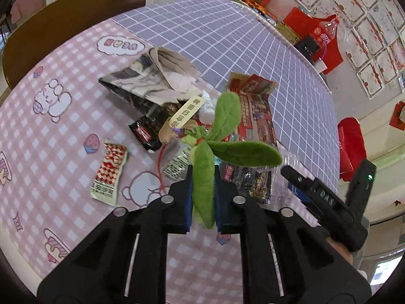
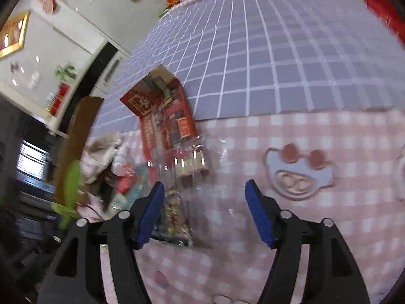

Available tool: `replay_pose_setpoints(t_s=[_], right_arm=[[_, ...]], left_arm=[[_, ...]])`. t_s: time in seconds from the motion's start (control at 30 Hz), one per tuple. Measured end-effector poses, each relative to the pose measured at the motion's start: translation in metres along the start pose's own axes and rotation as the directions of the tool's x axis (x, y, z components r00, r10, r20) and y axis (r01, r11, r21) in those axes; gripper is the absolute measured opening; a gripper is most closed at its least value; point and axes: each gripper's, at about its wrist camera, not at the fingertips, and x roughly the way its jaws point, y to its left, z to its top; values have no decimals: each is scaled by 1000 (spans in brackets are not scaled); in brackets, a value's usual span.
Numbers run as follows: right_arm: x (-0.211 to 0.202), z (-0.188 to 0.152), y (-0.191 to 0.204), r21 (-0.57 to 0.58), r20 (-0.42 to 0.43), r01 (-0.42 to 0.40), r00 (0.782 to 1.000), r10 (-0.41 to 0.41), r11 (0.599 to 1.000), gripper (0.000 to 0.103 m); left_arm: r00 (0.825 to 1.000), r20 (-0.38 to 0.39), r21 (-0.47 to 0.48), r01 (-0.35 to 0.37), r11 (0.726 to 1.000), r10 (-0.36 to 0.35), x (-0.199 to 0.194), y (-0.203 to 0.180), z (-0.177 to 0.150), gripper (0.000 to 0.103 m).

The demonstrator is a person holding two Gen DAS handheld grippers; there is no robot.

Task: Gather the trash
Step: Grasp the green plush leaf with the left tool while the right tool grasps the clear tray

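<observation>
- Left gripper (image 1: pixel 202 197) up close: its blue pads are pressed onto one leaf of a green felt leaf sprig (image 1: pixel 222 136), pinching it above the table.
- The sprig's other two leaves fan out past the fingertips, tied at a small knot with a pale printed tag (image 1: pixel 186 112) attached.
- Right gripper (image 2: pixel 202 212) is spread wide with nothing between the pads, hovering just beside the clear plastic packaging (image 2: pixel 187 167) at the edge of the pile. The right wrist view is blurred.
- From the left wrist view, that right gripper (image 1: pixel 298 177) shows at the right edge, low over the clear plastic.
- Under both tools lies the pink checked tablecloth (image 1: pixel 63 136) with cartoon prints.
- On it, a red-and-white snack wrapper (image 1: pixel 108 172) sits alone, left of the pile.
- The pile itself, just beyond the sprig: a black wrapper (image 1: pixel 144 134), a small white bottle (image 1: pixel 206 109), and a long red printed package (image 1: pixel 255 109) lying partly across the seam onto the purple grid cloth (image 1: pixel 215 33).
- Behind those, a folded newspaper (image 1: pixel 141 81) with crumpled beige paper (image 1: pixel 174 65) on top.
- Farther off: a brown chair back (image 1: pixel 63 25) at the table's edge, red boxes (image 1: pixel 326 48) and framed sheets on the wall.
</observation>
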Motion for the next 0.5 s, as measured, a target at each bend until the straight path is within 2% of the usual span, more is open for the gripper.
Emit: replay_pose_setpoints(t_s=[0.1,0.17,0.23,0.3,0.4,0.47,0.5], right_arm=[[5,4,-2,-2,6,-44,999,44,999,68],[6,7,1,-18,-9,-51,999,51,999,65],[8,7,6,-23,-40,-76,996,75,997,57],[4,5,12,-34,-56,-104,993,102,994,40],[-6,2,29,-66,-90,-119,989,113,991,37],[-19,-1,45,-109,-100,-147,986,137,983,31],[-29,-3,56,-136,-100,-161,984,148,978,24]], left_arm=[[1000,-10,-6,-4,1000,4,3,0,-2,13],[1000,-13,-14,2,1000,-2,3,1,-2,13],[1000,-12,-16,6,1000,-7,0,1,-3,13],[1000,-5,-23,19,1000,-19,-4,1,-4,13],[999,7,-35,40,999,-40,-14,4,-4,13],[998,25,-46,61,997,-60,-27,8,-5,13],[997,33,-51,67,996,-65,-32,10,-5,13]])
